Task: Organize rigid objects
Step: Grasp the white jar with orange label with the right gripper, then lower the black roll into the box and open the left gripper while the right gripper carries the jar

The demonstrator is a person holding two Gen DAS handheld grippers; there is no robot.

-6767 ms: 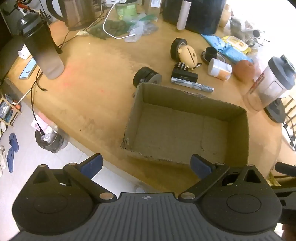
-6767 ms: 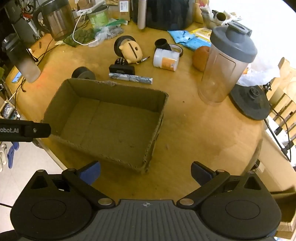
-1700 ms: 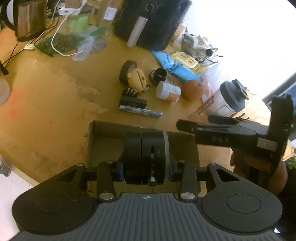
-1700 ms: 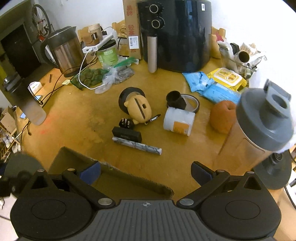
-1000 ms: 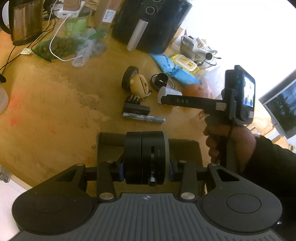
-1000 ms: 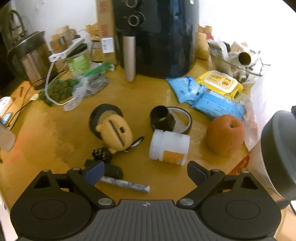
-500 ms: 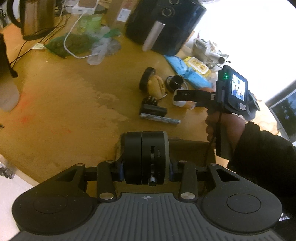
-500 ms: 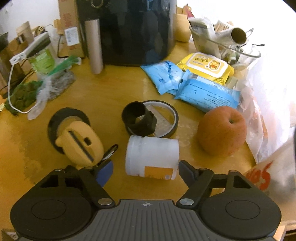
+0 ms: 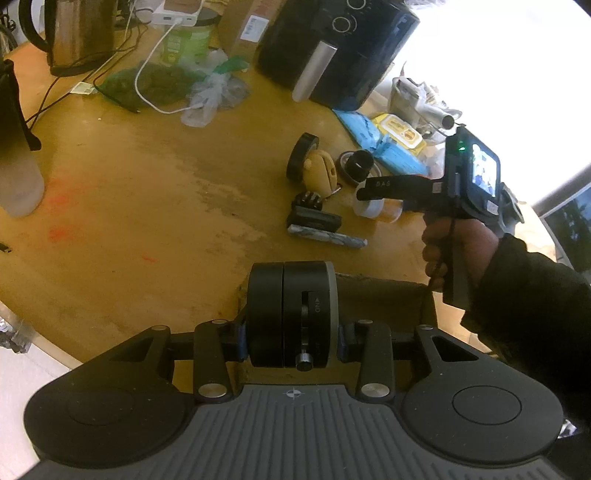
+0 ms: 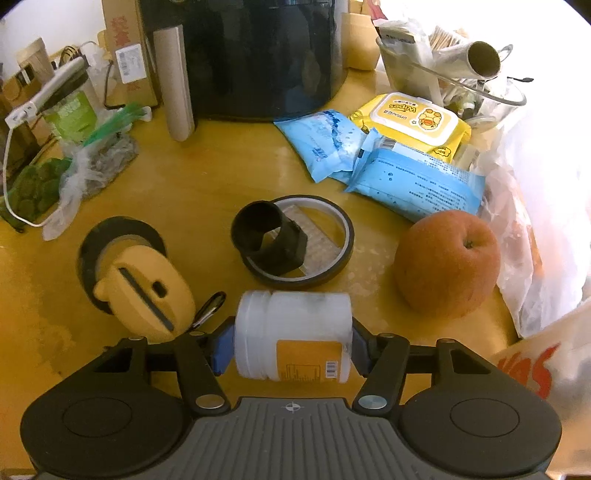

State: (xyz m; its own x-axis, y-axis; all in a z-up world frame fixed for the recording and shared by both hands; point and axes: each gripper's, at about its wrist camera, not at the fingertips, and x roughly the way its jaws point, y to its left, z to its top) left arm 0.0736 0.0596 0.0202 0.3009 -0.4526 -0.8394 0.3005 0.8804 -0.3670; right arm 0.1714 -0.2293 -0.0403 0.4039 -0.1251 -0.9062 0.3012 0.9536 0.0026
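Right wrist view: the right gripper (image 10: 291,349) has just been closing and is clasping the white jar (image 10: 293,336) lying sideways between its fingers.

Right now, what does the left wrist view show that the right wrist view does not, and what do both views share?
Only the left wrist view shows the left hand-held gripper shut on a black cylindrical device above the cardboard box, plus the kettle and the person's hand.

Only the right wrist view shows the apple and how the right hand-held gripper closes on the white jar, both pads against its ends.

Both show that jar, the yellow holder, the tape ring and the wipes pack.
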